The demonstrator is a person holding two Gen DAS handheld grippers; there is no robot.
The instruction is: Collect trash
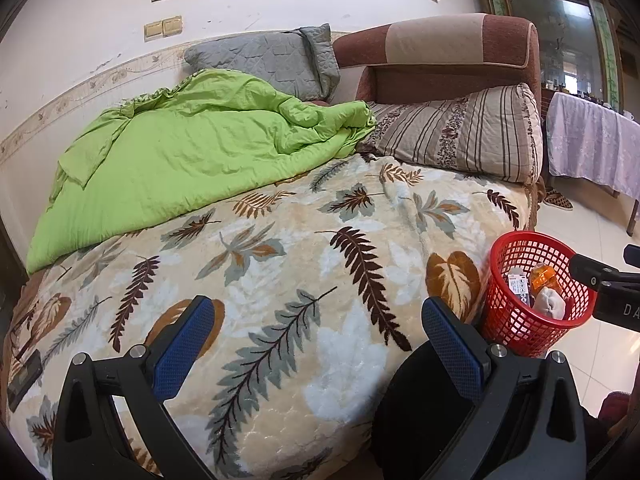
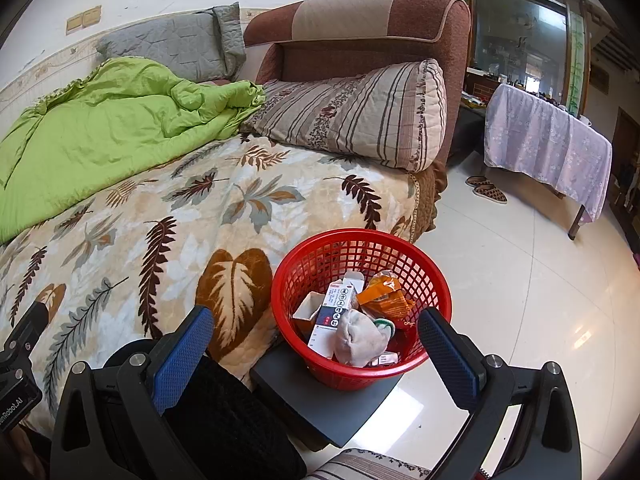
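Note:
A red mesh basket (image 2: 436,280) stands on a dark grey stool (image 2: 332,412) beside the bed. Inside it lie a crumpled grey-white wad (image 2: 358,338), a white medicine box (image 2: 334,312) and an orange wrapper (image 2: 384,298). My right gripper (image 2: 316,340) hangs open just in front of the basket, nothing between its blue pads. My left gripper (image 1: 316,332) is open over the leaf-patterned blanket (image 1: 280,248), empty. In the left wrist view the basket (image 1: 516,324) sits at the right, with the right gripper's black body (image 1: 608,284) beside its rim.
A green quilt (image 1: 180,152), a grey pillow (image 1: 264,58) and a striped pillow (image 1: 460,132) lie on the bed against a brown headboard (image 1: 436,52). A dark flat object (image 1: 24,376) rests at the bed's left edge. Slippers (image 2: 486,188) and a cloth-covered table (image 2: 548,144) stand on the tiled floor.

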